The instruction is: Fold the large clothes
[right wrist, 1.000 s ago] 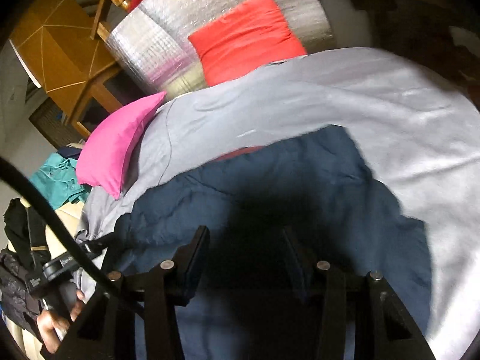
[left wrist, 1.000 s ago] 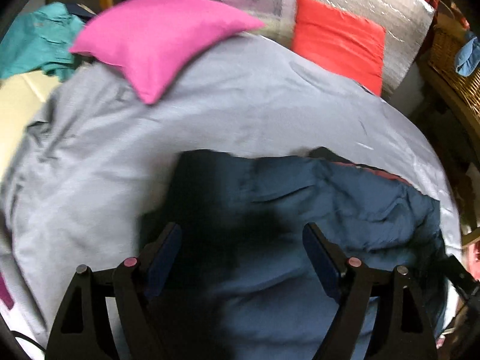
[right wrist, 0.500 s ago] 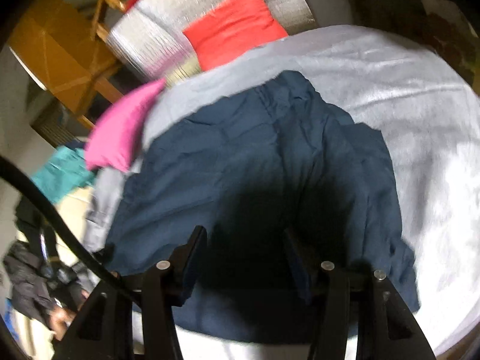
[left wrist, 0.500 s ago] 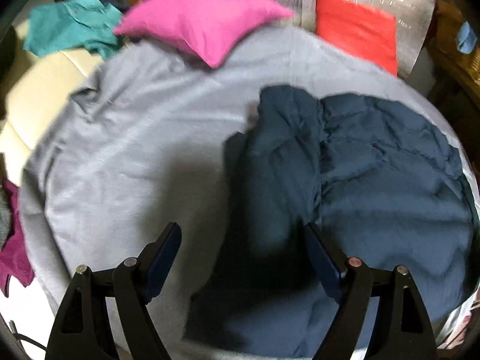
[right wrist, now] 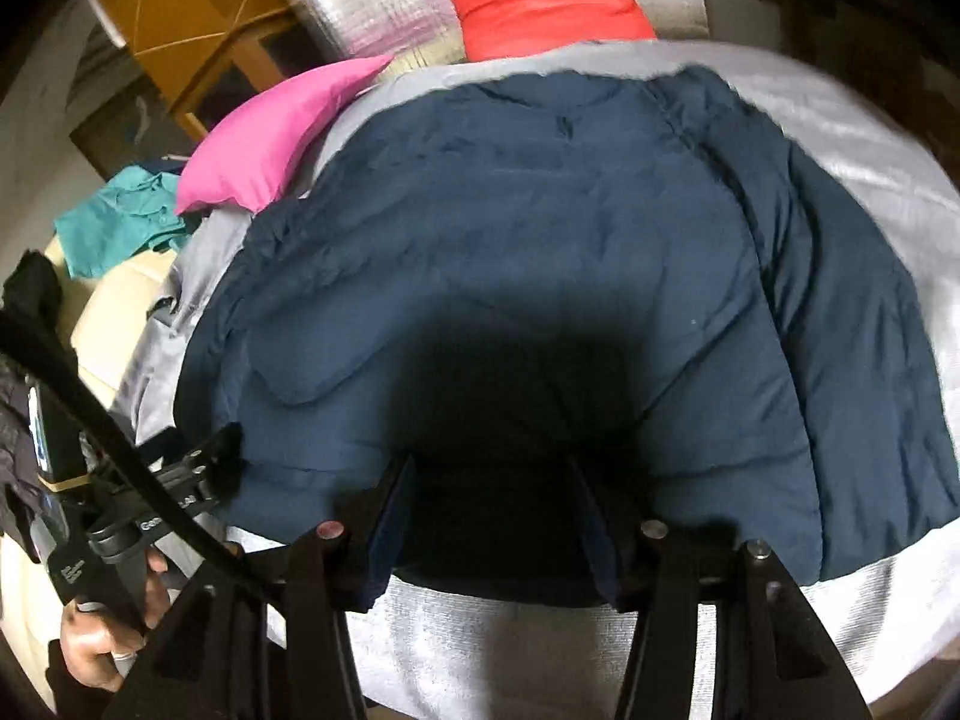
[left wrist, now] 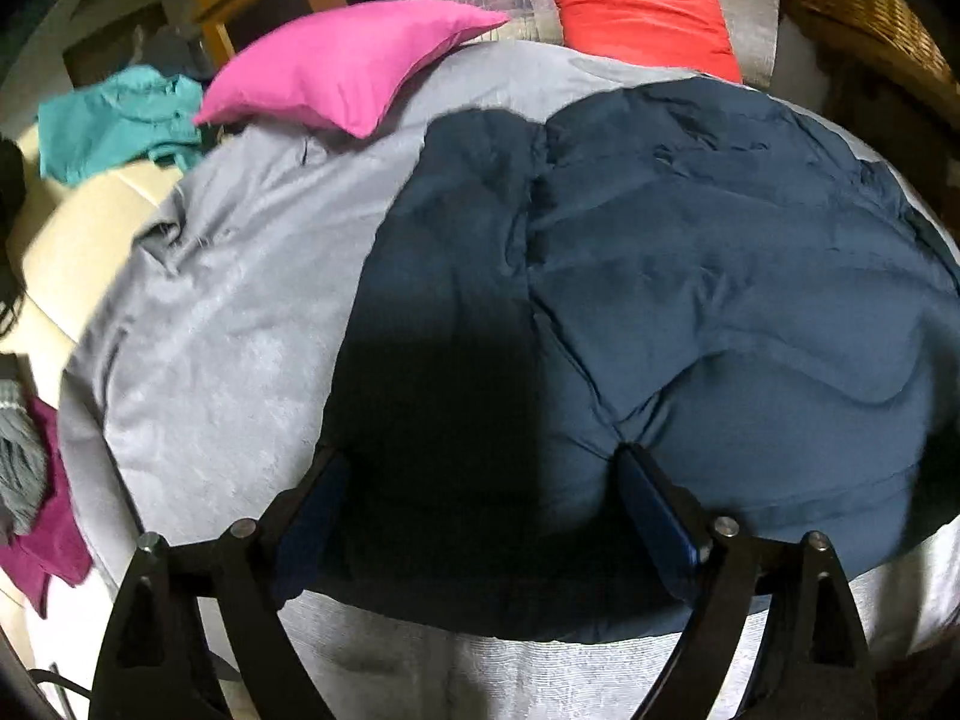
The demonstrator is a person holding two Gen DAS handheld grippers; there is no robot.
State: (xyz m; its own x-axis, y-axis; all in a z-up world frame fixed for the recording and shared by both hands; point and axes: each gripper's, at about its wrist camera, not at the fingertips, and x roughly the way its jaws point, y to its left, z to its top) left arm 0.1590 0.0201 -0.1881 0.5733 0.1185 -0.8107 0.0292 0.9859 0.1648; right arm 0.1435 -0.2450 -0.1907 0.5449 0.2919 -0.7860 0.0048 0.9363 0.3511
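Note:
A large navy padded jacket [left wrist: 690, 276] lies spread flat on a bed with a grey cover [left wrist: 228, 312]. It also shows in the right wrist view [right wrist: 540, 252], collar toward the pillows. My left gripper [left wrist: 480, 480] is open and empty, hovering over the jacket's near hem on its left side. My right gripper [right wrist: 492, 480] is open and empty above the middle of the near hem. The left gripper also shows in the right wrist view [right wrist: 198, 468], held by a hand at the lower left.
A pink pillow [left wrist: 348, 66] and a red pillow [left wrist: 642, 12] lie at the head of the bed against silver foil padding [right wrist: 372, 6]. A teal garment [left wrist: 120, 120] lies on a cream surface at left. A purple cloth [left wrist: 42, 540] hangs at lower left. A wicker basket [left wrist: 888, 12] stands at right.
Both grippers have pulled back toward the foot of the bed. The jacket, bunched a second ago, now lies spread flat with both grippers open above its near hem.

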